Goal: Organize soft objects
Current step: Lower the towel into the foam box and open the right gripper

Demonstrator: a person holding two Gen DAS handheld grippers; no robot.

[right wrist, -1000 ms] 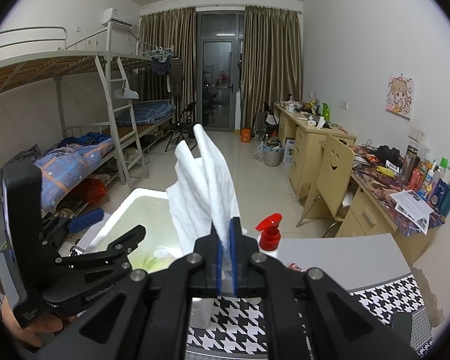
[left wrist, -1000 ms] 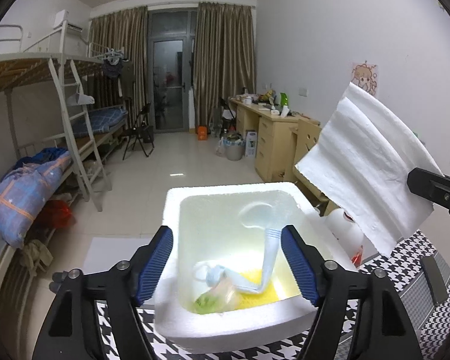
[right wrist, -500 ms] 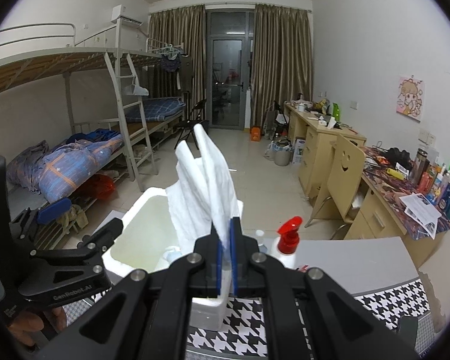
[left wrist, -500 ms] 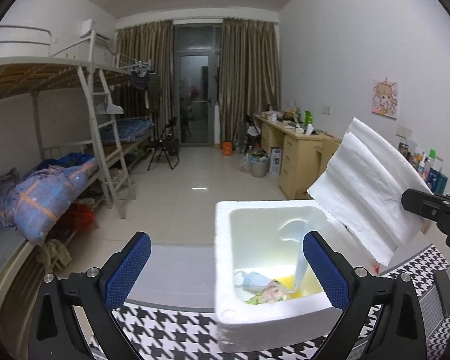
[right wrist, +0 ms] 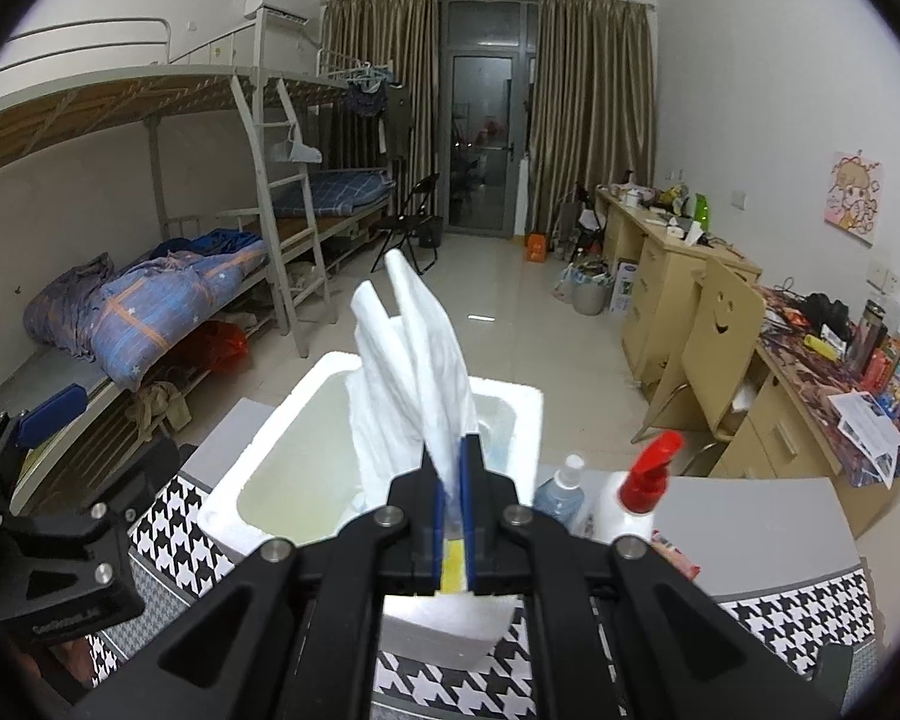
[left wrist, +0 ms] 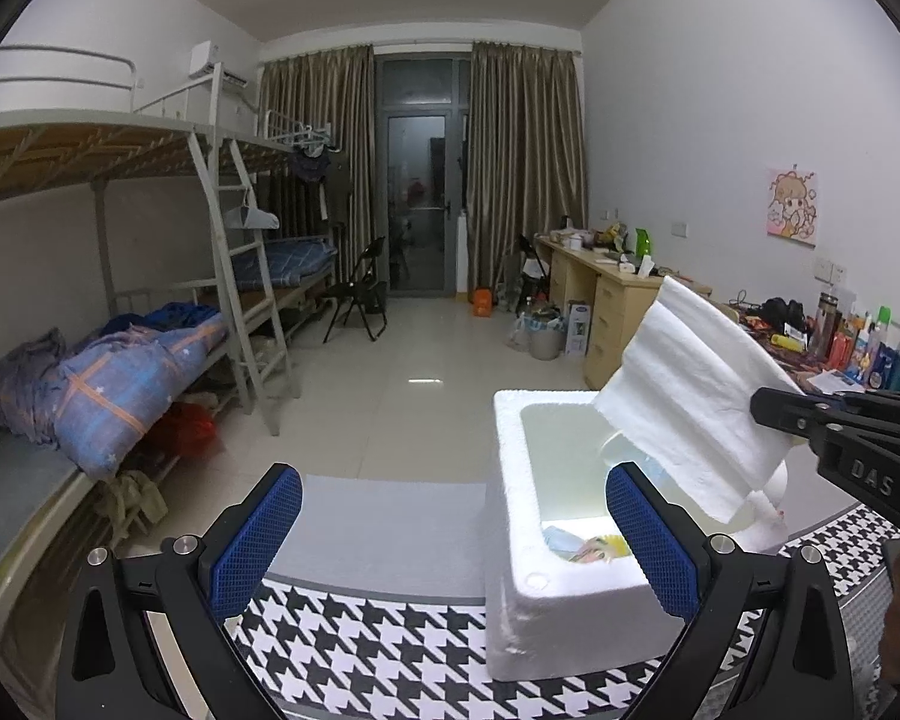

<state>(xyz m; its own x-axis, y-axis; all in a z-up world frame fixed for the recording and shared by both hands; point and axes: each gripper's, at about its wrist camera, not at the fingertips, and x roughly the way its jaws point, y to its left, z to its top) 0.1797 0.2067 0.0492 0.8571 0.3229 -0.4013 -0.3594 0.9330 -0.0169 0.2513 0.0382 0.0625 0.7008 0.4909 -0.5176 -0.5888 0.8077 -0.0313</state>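
A white foam box [left wrist: 513,480] [right wrist: 258,468] stands on the houndstooth table cloth [left wrist: 378,642]. Inside it lie a blue face mask [left wrist: 561,540] and a yellow and green soft item [left wrist: 600,549]. My right gripper [right wrist: 450,462] is shut on a folded white towel [right wrist: 411,360] [left wrist: 690,408], which hangs over the box's open top. My left gripper [left wrist: 450,540] stands wide open to the left of the box, nothing between its blue pads [left wrist: 258,540]. In the right wrist view my left gripper is at the far left edge, only one blue pad [right wrist: 54,414] showing.
A spray bottle with a red trigger [right wrist: 636,492] and a smaller clear bottle [right wrist: 561,489] stand just right of the box. A bunk bed [left wrist: 120,360] lines the left wall, desks [right wrist: 678,276] the right. A grey mat [left wrist: 378,528] lies beyond the cloth.
My left gripper has drawn back and to the left, off the box, its jaws spread wider. The face mask is left lying in the box. The towel has come lower over the box.
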